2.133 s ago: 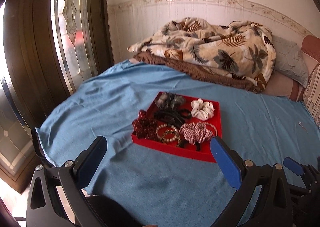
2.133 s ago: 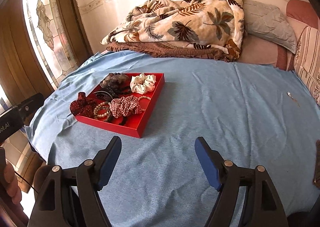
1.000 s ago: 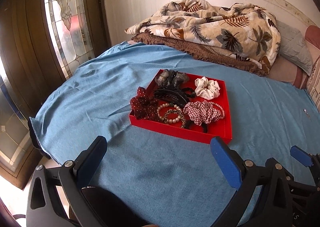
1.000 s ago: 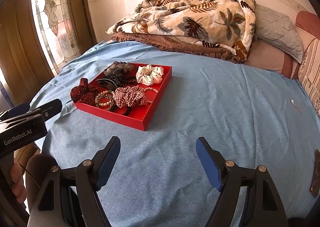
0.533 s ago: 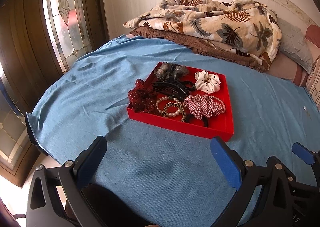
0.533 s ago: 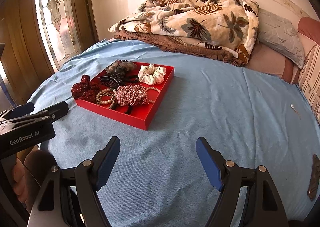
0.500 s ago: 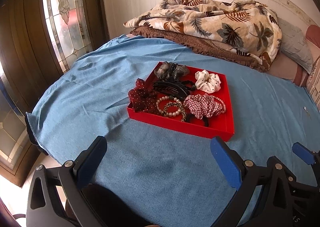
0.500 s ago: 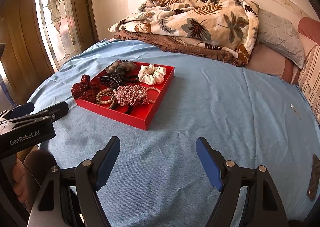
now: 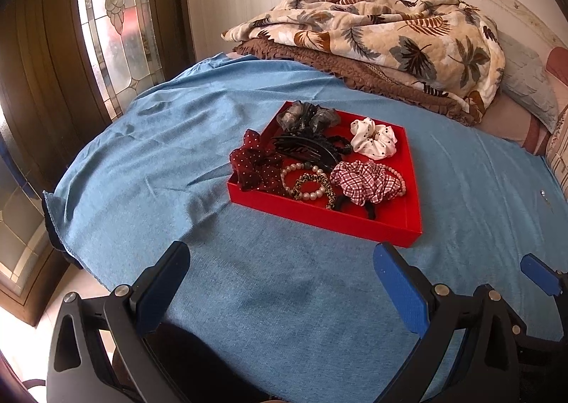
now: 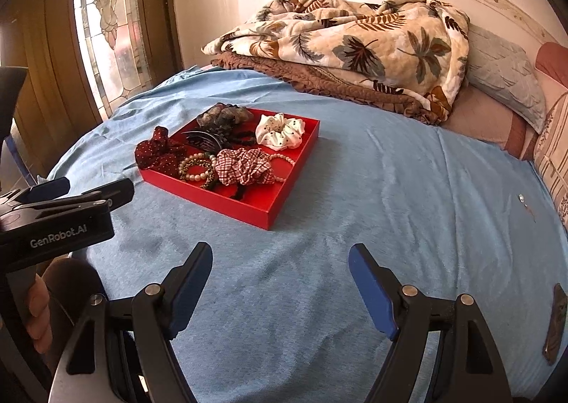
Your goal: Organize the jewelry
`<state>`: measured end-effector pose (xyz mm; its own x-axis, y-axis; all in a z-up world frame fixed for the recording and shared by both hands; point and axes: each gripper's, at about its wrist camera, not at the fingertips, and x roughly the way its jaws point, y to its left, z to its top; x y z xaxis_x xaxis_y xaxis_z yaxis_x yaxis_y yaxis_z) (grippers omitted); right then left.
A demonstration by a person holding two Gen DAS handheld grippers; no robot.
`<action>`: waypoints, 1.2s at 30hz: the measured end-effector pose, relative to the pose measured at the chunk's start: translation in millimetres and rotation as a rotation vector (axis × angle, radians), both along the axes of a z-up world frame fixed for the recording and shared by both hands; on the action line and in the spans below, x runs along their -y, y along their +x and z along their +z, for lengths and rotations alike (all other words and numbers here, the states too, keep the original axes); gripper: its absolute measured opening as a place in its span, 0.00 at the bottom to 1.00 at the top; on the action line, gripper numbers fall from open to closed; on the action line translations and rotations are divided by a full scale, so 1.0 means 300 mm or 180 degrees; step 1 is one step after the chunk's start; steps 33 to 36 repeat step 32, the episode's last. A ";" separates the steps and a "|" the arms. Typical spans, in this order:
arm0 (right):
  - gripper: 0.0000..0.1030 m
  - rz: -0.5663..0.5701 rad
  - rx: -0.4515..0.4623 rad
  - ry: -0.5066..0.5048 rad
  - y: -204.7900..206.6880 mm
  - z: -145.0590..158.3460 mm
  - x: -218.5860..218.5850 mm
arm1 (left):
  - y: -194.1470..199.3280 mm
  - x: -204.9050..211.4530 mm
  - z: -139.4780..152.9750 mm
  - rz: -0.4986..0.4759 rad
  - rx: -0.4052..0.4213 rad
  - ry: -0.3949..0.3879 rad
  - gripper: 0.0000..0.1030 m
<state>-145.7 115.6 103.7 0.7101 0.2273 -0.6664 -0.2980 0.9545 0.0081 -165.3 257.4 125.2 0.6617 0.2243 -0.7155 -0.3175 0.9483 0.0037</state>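
Observation:
A red tray [image 9: 330, 216] [image 10: 241, 206] lies on the blue bedsheet. It holds a white dotted scrunchie [image 9: 373, 138] [image 10: 280, 131], a red plaid scrunchie [image 9: 365, 183] [image 10: 245, 166], a dark red dotted scrunchie [image 9: 254, 165] [image 10: 158, 153], a grey scrunchie [image 9: 307, 117], a black hair claw [image 9: 305, 149] and a pearl bracelet [image 9: 305, 186] [image 10: 193, 167]. My left gripper [image 9: 284, 282] is open and empty, in front of the tray. My right gripper [image 10: 280, 282] is open and empty, nearer than the tray and to its right.
A leaf-patterned blanket [image 9: 383, 37] and pillows [image 10: 504, 80] lie at the far end of the bed. A stained-glass door [image 9: 113, 23] stands to the left. A small shiny item [image 10: 522, 199] lies on the sheet at right. A brown object [image 10: 555, 323] lies at the right edge.
Both grippers have moved closer to the tray and a little higher; the tray looks larger in both views. Nothing on the tray has moved.

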 end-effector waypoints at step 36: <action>0.82 0.0032 -0.0068 0.0061 0.010 -0.029 0.026 | 0.017 0.020 -0.021 -0.0042 -0.0081 0.0047 1.00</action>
